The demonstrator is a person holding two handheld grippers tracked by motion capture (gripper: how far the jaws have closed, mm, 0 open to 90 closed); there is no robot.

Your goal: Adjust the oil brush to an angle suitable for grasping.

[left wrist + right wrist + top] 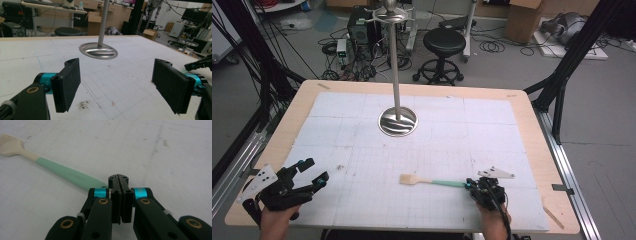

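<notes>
White gridded matting (362, 150) covers the table, with a steel stand (397, 120) far centre; no legible writing anywhere. My left gripper (309, 172) gapes wide, empty. My right gripper (119, 182) has its pads pressed flat together at the brush's (432, 181) green handle end, gripping nothing visible. Brush lies left-right, bristles leftward.

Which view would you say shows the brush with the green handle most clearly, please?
The right gripper view: the brush shows close up, bristle head to green handle, reaching the shut right hand-held gripper. The high view shows it whole but small. The left gripper view faces the metal stand.
</notes>
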